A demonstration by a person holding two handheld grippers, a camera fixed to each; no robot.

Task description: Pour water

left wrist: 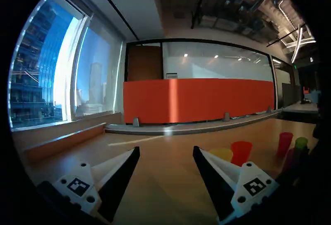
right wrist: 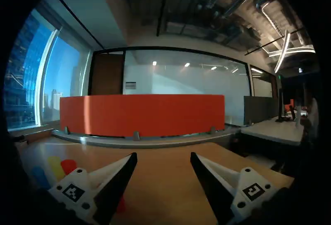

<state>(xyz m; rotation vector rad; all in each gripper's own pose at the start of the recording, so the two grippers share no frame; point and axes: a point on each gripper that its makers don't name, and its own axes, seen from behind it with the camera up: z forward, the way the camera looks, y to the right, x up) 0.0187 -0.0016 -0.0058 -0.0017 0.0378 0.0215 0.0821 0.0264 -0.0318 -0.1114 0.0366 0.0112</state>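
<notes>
Left gripper (left wrist: 164,150) hangs released over the table (left wrist: 165,192). Its two black, wedge-shaped fingers (left wrist: 120,175) are spread wide with bare wood between them. Each finger wears a white plastic plate (left wrist: 254,185) with bolt holes and a square black-and-white marker. Right gripper (right wrist: 162,155) is also released, its tapering black fingers apart and gripping nothing.

The table is smooth, pale-brown wood with a soft sheen. In the left gripper view, plastic cups stand toward its right side. A yellow cup (left wrist: 221,153) and an orange-red cup (left wrist: 241,150) sit just beside each other, partly hidden behind the tip of the right-hand finger. Nearer the right edge is a taller pink-red cup (left wrist: 284,142) with a green cup (left wrist: 301,143) next to it.

In the right gripper view, a row of blurred cups (right wrist: 55,166) in blue, yellow and red stands near the table's left edge, partly behind the left-hand finger's plate. Whether these are the same cups I cannot tell.

Along the far edge, a curved grey rail (left wrist: 178,129) carries a matt orange partition (left wrist: 194,100), and a glass wall (left wrist: 215,65) stands behind it. Tall windows (left wrist: 41,71) line the left side. A grey desk (right wrist: 273,131) stands beyond the table's right edge.
</notes>
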